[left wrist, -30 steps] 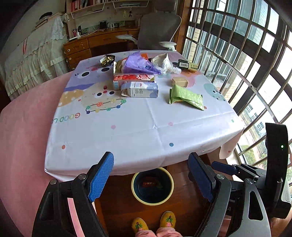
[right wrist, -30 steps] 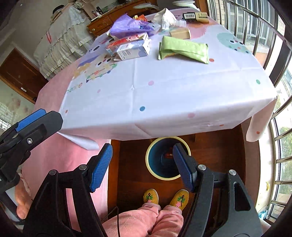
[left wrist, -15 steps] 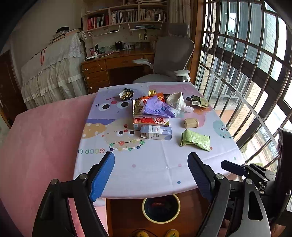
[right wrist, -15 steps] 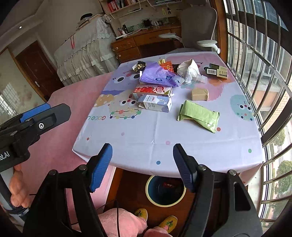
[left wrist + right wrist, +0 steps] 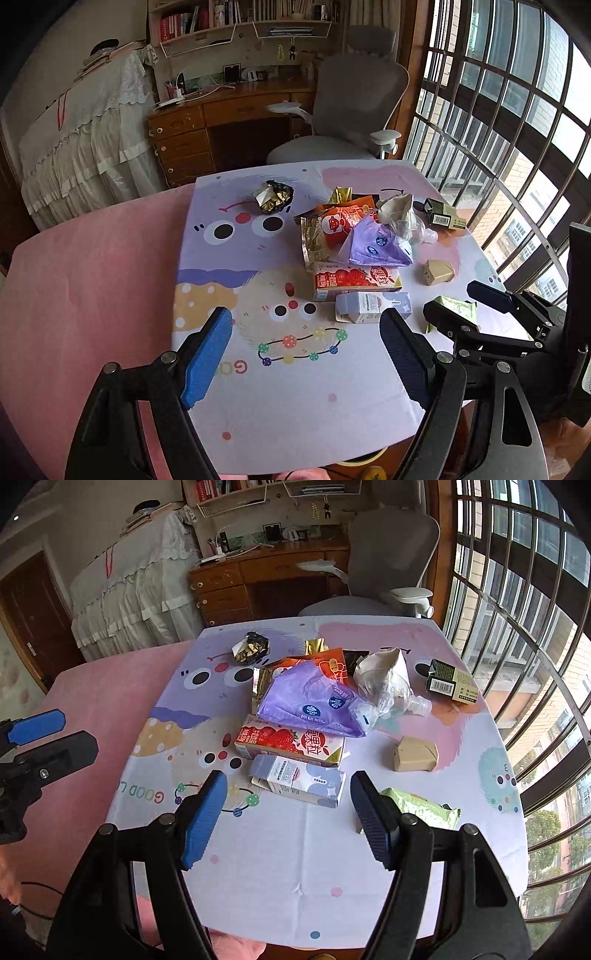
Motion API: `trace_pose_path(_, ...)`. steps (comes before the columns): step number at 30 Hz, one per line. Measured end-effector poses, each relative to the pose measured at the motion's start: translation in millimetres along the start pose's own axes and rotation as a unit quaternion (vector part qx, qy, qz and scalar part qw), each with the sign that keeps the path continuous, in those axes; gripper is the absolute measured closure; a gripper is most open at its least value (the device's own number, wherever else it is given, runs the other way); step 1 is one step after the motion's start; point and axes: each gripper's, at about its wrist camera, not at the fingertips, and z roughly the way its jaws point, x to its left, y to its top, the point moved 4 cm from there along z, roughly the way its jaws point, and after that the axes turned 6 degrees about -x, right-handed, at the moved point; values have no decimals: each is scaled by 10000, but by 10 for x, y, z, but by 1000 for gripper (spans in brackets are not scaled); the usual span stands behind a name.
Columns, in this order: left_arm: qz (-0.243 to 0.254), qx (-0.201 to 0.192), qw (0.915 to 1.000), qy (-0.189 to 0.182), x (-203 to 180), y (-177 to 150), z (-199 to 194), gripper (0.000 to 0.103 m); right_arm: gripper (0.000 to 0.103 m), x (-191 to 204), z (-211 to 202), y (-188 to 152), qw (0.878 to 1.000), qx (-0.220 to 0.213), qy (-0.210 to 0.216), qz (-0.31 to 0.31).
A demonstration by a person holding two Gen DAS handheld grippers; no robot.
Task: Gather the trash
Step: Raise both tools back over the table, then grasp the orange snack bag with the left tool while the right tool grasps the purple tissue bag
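Litter lies on the cartoon-print tablecloth (image 5: 295,864): a pale blue milk carton (image 5: 301,780), a red strawberry drink carton (image 5: 291,743), a purple plastic bag (image 5: 310,701), a green packet (image 5: 421,808), a tan box (image 5: 414,754), a crumpled white bag (image 5: 384,679), a dark carton (image 5: 448,681) and a foil wrapper (image 5: 251,648). My right gripper (image 5: 286,814) is open just short of the milk carton. My left gripper (image 5: 308,356) is open over the near cloth, with the milk carton (image 5: 371,306) ahead to its right.
A yellow bin rim (image 5: 364,459) peeks out under the table's near edge. A grey office chair (image 5: 391,557) and a wooden desk (image 5: 266,576) stand behind the table. Barred windows (image 5: 517,590) run along the right. Pink cloth (image 5: 96,716) covers the left side.
Both grippers rose and tilted up from over the floor bin to the tabletop, moving in toward the litter. Their jaws stayed open.
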Motion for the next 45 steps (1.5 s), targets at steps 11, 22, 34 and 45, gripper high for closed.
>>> trace_pose_path(11, 650, 647, 9928, -767, 723, 715, 1755, 19, 36, 365, 1596, 297, 9915, 312, -1211, -353)
trace_pose_path(22, 826, 1081, 9787, -1538, 508, 979, 2851, 19, 64, 144, 2053, 191, 9852, 626, -1590, -124)
trace_pose_path(34, 1044, 1861, 9570, -1967, 49, 963, 3932, 19, 64, -211, 1840, 179, 9853, 660, -1262, 943)
trace_pose_path(45, 1371, 2032, 9500, -1932, -331, 919, 4313, 29, 36, -228, 1702, 132, 9813, 649, -1002, 1508)
